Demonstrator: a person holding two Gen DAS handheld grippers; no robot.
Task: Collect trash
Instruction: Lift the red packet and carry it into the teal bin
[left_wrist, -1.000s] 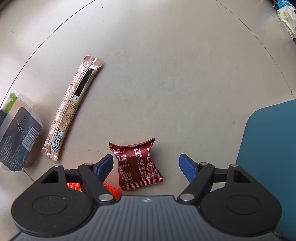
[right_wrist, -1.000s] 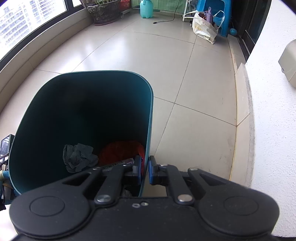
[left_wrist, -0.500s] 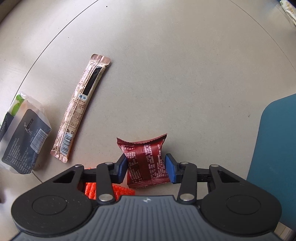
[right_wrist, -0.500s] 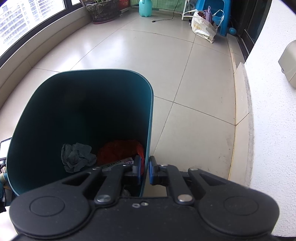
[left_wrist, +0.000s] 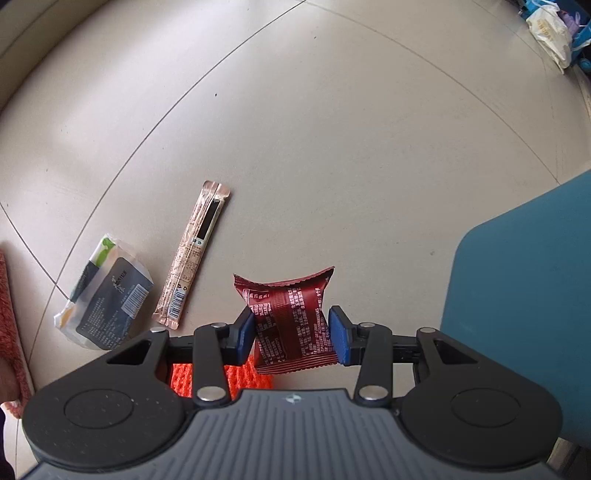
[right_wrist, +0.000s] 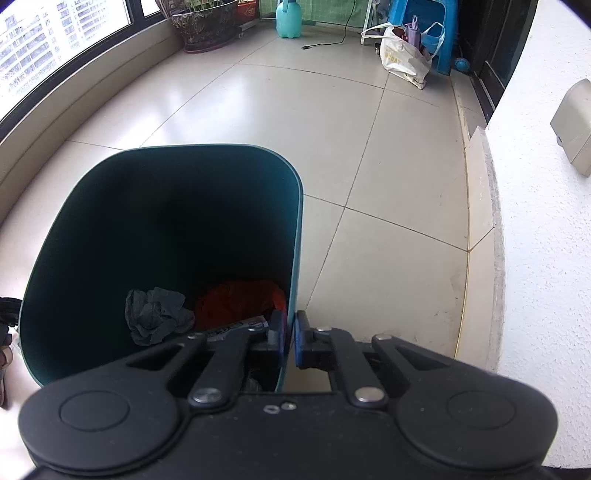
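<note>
My left gripper (left_wrist: 291, 334) is shut on a dark red snack wrapper (left_wrist: 290, 321) and holds it above the tiled floor. A long pink stick wrapper (left_wrist: 194, 253) and a clear bag with a dark label (left_wrist: 105, 301) lie on the floor to the left. An orange mesh piece (left_wrist: 221, 374) shows under the gripper. My right gripper (right_wrist: 290, 338) is shut on the right wall of the teal bin (right_wrist: 291, 258). Inside the bin lie a crumpled grey tissue (right_wrist: 157, 319) and red trash (right_wrist: 240, 301). The bin's side shows at the right of the left wrist view (left_wrist: 517, 314).
A red rug edge (left_wrist: 9, 314) lies at the far left. A planter (right_wrist: 207, 24), a green jug (right_wrist: 290, 18), a blue stool (right_wrist: 443, 33) and a white bag (right_wrist: 404, 55) stand far back. A white wall (right_wrist: 546, 240) runs along the right.
My left gripper closed on the dark red wrapper and lifted it off the floor. The right gripper kept its hold on the bin wall.
</note>
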